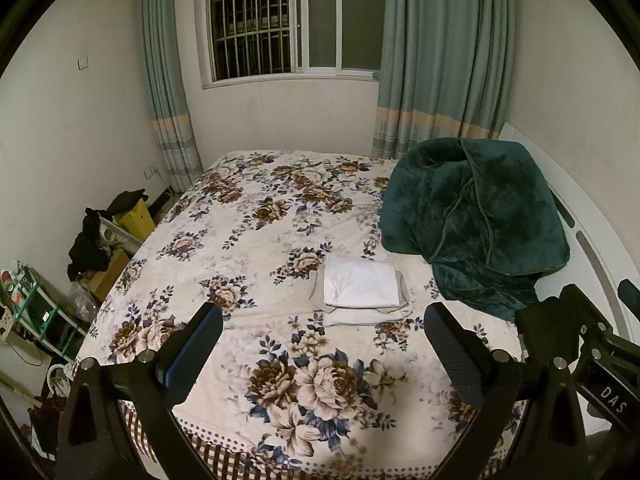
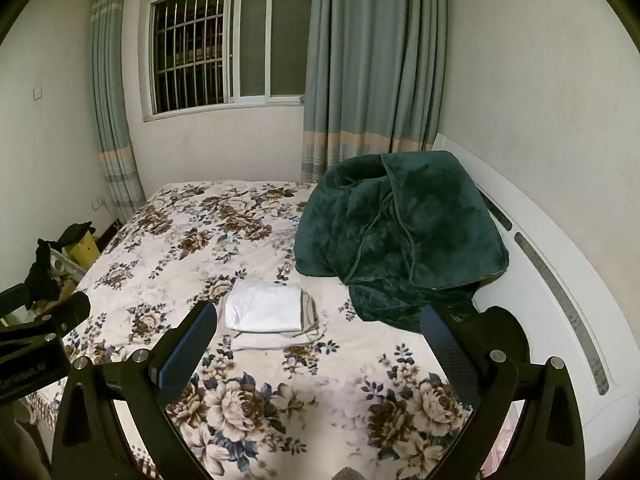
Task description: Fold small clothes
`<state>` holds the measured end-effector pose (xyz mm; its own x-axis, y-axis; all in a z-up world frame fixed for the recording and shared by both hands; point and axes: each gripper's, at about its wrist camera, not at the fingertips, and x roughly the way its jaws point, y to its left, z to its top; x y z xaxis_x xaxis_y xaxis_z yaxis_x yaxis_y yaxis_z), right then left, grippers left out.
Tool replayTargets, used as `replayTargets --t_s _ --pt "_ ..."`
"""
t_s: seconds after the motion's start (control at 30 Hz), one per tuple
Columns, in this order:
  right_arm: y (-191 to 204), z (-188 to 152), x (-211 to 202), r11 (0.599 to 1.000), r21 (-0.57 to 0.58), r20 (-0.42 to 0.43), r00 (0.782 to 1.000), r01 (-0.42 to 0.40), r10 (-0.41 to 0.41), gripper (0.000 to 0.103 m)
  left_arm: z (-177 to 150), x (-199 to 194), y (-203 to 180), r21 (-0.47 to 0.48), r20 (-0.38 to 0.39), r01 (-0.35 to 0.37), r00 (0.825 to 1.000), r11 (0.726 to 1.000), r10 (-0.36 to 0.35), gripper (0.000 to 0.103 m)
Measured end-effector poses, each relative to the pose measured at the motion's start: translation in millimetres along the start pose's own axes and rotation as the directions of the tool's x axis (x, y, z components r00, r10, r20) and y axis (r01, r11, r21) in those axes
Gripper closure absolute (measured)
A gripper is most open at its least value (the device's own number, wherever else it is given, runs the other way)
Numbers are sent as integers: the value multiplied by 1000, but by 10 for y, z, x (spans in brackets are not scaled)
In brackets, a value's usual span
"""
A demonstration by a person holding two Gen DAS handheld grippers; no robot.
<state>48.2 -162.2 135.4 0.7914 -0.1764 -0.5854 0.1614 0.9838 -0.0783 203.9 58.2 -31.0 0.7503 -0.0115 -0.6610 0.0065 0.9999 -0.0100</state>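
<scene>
A small stack of folded clothes lies on the floral bed. A white folded garment (image 1: 361, 282) is on top, with a beige one (image 1: 402, 292) and another white one (image 1: 356, 317) under it. The stack also shows in the right wrist view (image 2: 264, 306). My left gripper (image 1: 322, 320) is open and empty, held above the near part of the bed, short of the stack. My right gripper (image 2: 318, 318) is open and empty, also short of the stack. The right gripper's body shows at the right edge of the left wrist view (image 1: 576, 332).
The floral bedspread (image 1: 256, 216) covers the bed. A dark green plush blanket (image 1: 476, 216) is heaped at the right, against the white headboard (image 2: 560, 280). Boxes, dark clothes and a shelf (image 1: 96, 240) crowd the floor on the left. A window and curtains stand behind.
</scene>
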Motion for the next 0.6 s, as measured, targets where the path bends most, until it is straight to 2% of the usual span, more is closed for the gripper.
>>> replayTargets --t_s 0.6 --pt "37 112 45 1000 -3 16 1000 -4 4 0 -42 -18 -23 -3 11 4 1000 1000 -4 0"
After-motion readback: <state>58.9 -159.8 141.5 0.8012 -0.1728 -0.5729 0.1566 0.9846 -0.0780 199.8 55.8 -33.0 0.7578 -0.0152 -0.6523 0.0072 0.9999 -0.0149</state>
